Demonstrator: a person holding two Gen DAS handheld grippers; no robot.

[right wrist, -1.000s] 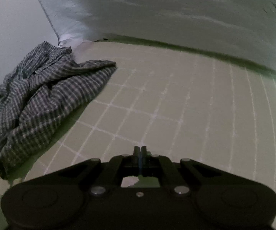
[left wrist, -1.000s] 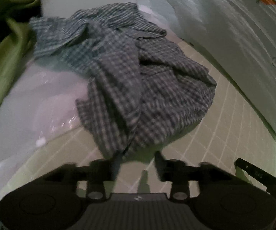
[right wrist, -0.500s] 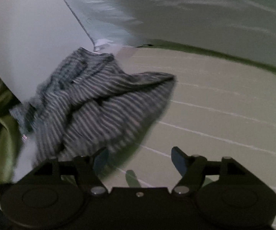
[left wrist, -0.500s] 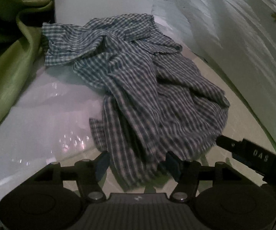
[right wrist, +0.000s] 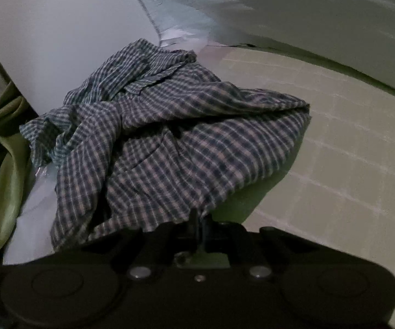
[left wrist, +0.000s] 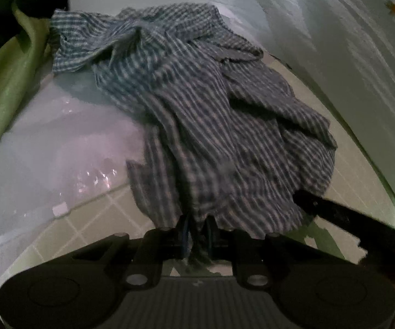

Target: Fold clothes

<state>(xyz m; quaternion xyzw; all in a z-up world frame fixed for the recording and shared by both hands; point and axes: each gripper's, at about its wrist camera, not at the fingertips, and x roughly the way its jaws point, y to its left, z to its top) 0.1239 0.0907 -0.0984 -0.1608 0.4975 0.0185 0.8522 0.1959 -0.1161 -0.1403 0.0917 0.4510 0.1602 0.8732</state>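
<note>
I've got both grippers pinching the shirt's (left wrist: 211, 126) near hem — left gripper (left wrist: 197, 229) and right gripper (right wrist: 199, 223) — the crumpled heap lying on the gridded mat (right wrist: 348, 164).

Shirt (right wrist: 170, 142) on mat (right wrist: 348, 150), beside curtain (right wrist: 3, 170)

shirt (left wrist: 211, 126): woven checked cloth, matt | sheet (left wrist: 68, 148): glossy plastic
</note>
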